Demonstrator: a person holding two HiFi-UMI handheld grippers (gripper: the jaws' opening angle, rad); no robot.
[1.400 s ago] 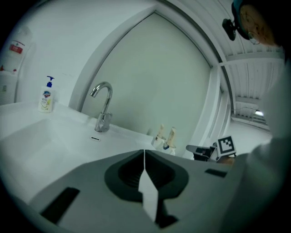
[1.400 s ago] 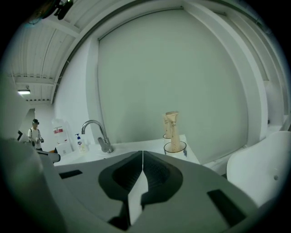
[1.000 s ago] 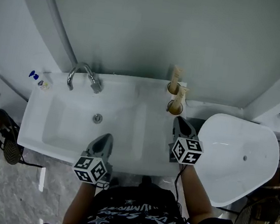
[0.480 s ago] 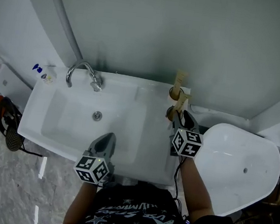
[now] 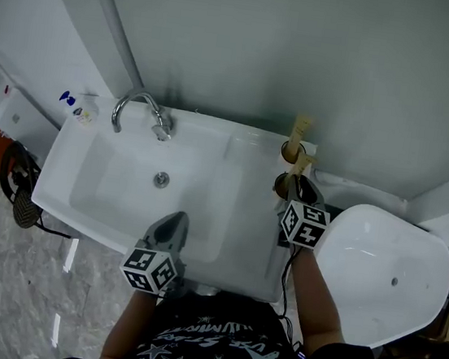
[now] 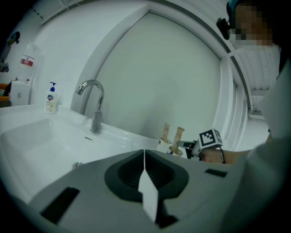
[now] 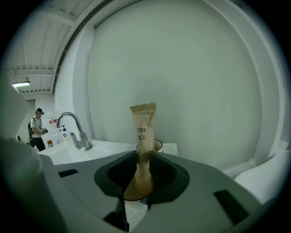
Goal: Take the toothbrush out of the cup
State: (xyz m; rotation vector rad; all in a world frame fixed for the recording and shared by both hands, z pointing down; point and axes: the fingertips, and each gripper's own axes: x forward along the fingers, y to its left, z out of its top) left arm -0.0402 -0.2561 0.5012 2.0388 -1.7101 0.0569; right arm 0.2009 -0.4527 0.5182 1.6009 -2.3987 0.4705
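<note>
At the back right corner of the sink (image 5: 107,200): two cups side by side on the ledge, each with a paper-sleeved brush standing upright in it. Task one is the toothbrush (image 7: 144,132) in the near cup (image 5: 280,185). It hasn't been lifted; its foot is down inside the rim.

Right tongs (image 7: 143,157): partway open, and have just been closing. The toothbrush sleeve stands between the jaws and fills the gap edge to edge, both sides touching paper. Reads as clamped on the sleeve low down, just above the cup. The sleeve top sticks well up past the jaw tips, brown with printed letters. In the head view the tongs sit right at the near cup, pointing toward the wall.

Left tongs (image 6: 144,157): fully clenched, jaws meet in a single seam, nothing between them. They hover over the front edge of the sink, well apart from both cups and touching nothing.

The far cup (image 5: 292,151) and its brush (image 5: 301,129) are untouched, just behind the near one.

Faucet (image 5: 139,110) is at the back left of the basin, with a soap bottle (image 5: 69,99) further left on the ledge. A white rounded fixture (image 5: 377,269) is just right of the sink.
</note>
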